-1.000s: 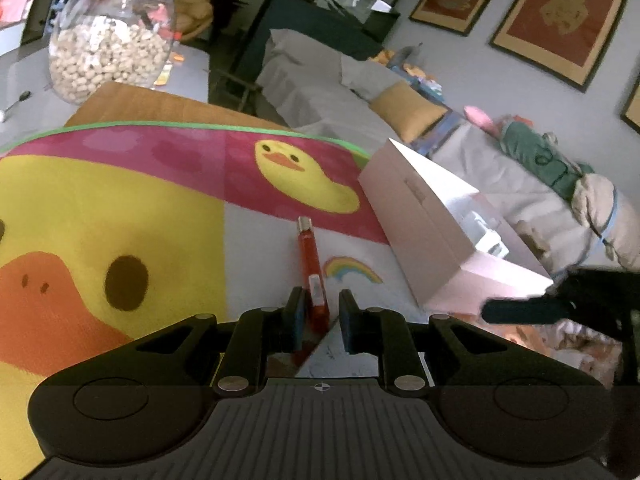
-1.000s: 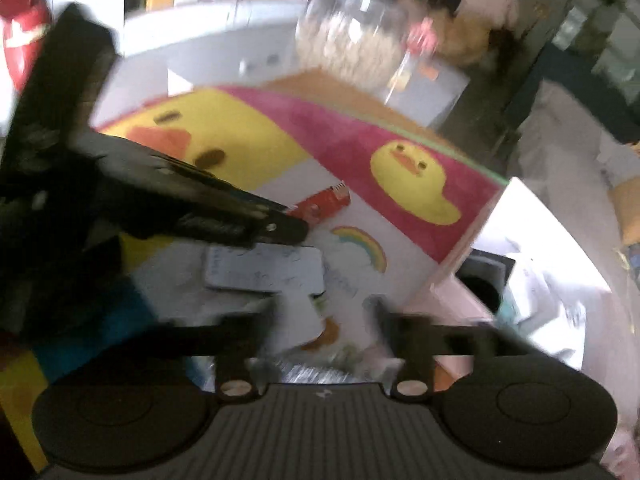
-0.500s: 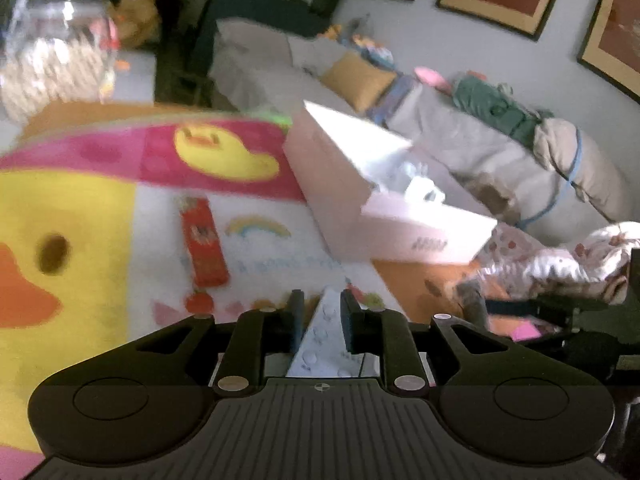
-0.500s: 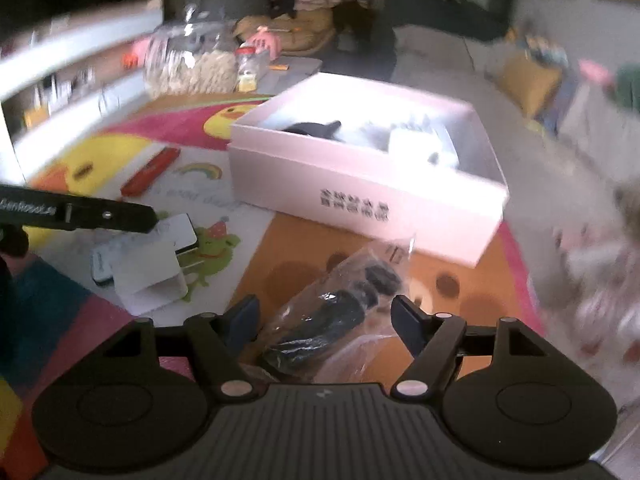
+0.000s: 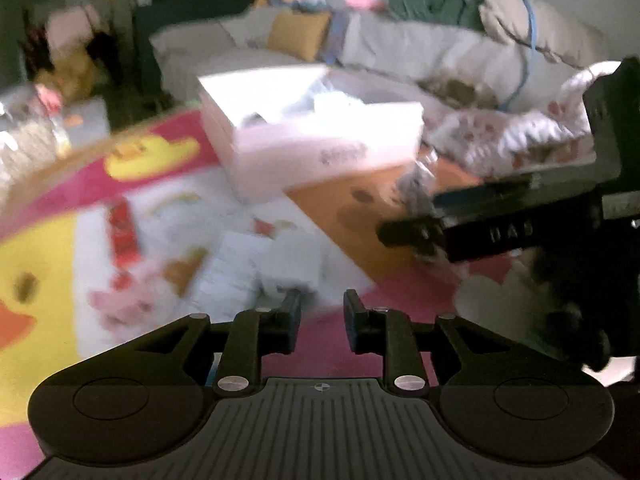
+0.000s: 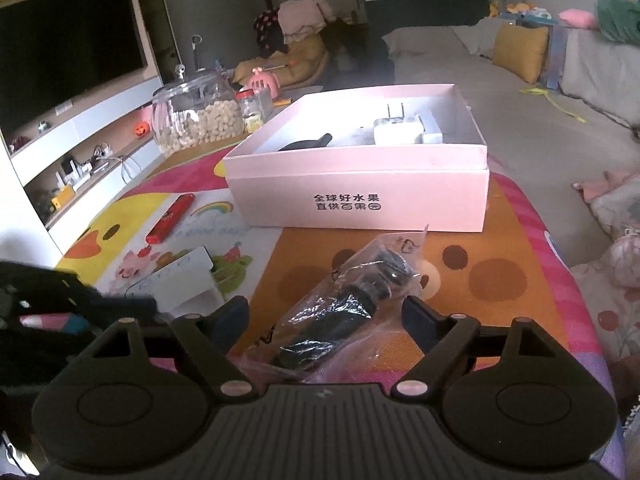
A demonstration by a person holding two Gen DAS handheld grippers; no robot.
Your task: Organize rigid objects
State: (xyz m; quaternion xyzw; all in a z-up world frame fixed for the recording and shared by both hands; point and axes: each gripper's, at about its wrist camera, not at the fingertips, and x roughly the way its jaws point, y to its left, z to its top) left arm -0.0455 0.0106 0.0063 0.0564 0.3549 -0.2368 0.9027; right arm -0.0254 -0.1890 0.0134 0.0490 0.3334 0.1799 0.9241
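Clear crinkled plastic wraps the black cylindrical object that lies on the orange patch of the play mat, angled from near the right gripper toward the pink box. That gripper's fingers stand wide apart on either side of the bagged object, not touching it.

The pink box sits open toward the far edge of the mat, with dark printed characters on its near wall. Inside it lie a white plug adapter with its prongs upward and part of a dark object.

Left of the box, on the white panel of the mat, a red tube lies slanted. Nearer, a white flat device rests by the mat's near left part, with the left gripper's dark finger crossing its near corner in the right wrist view.

In the blurred left wrist view, the left gripper hangs above the mat with a narrow gap between its fingers and nothing held.

A glass jar of pale round pieces stands beyond the mat's far left corner.
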